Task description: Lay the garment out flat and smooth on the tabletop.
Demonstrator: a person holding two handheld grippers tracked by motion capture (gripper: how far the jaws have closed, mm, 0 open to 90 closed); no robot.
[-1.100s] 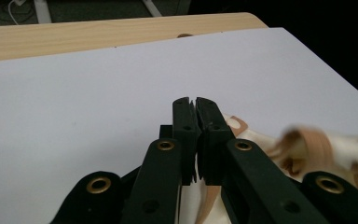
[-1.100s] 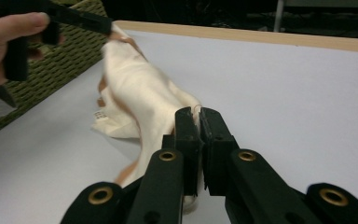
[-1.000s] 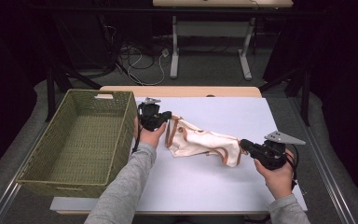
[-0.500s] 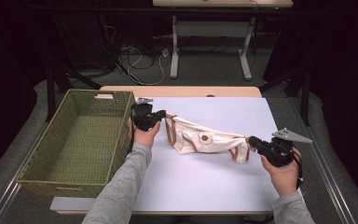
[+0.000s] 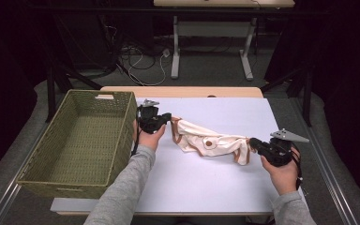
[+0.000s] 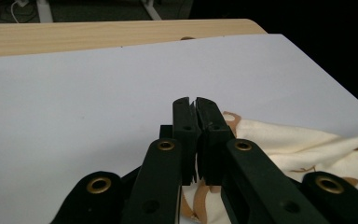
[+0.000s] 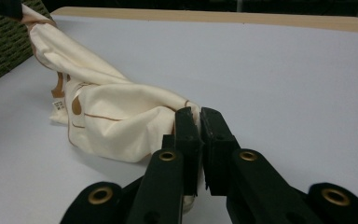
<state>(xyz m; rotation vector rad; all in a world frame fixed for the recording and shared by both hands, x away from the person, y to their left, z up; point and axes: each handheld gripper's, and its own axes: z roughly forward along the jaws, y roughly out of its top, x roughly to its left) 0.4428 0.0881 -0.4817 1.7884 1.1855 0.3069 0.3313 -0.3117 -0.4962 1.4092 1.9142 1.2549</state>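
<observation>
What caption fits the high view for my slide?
Two claws, left and right, stretch a cream cloth between them over a white table, beside a green basket.

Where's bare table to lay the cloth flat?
Bare white tabletop lies between the cream brown-trimmed cloth and the near edge, and behind the cloth toward the wooden strip. Crowded on the left: green woven basket.
</observation>
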